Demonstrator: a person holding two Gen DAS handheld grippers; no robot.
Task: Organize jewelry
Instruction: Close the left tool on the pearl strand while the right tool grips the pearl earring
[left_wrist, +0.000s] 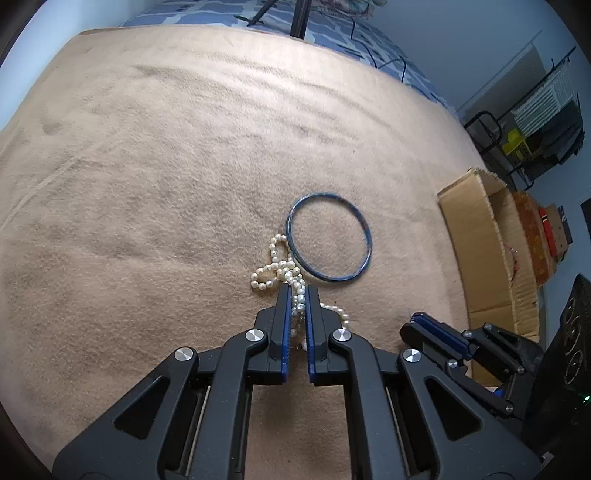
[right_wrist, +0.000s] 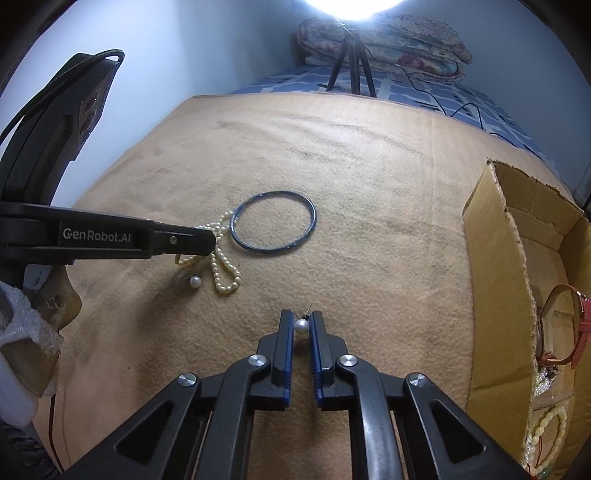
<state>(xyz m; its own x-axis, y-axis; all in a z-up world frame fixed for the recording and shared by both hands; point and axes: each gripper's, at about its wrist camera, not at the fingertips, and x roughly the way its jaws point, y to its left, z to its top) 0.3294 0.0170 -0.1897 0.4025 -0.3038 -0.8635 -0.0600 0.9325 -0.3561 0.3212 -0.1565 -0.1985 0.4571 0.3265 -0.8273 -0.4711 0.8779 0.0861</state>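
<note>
A white pearl necklace (left_wrist: 275, 269) lies bunched on the tan blanket (left_wrist: 166, 166), touching a blue bangle (left_wrist: 328, 238). My left gripper (left_wrist: 298, 291) is shut on a strand of the necklace. In the right wrist view the necklace (right_wrist: 223, 269) and bangle (right_wrist: 273, 222) lie left of centre, with the left gripper (right_wrist: 210, 242) on the pearls. My right gripper (right_wrist: 301, 319) is shut on a pearl stud earring (right_wrist: 301, 326), low over the blanket. A second pearl earring (right_wrist: 195, 282) lies by the necklace. The right gripper also shows in the left wrist view (left_wrist: 417, 321).
An open cardboard box (right_wrist: 495, 288) stands at the right edge and holds a red-strapped watch (right_wrist: 576, 332) and bead bracelets (right_wrist: 550, 424). A tripod (right_wrist: 351, 59) and folded quilt (right_wrist: 384, 40) are at the far end, on a blue patterned sheet.
</note>
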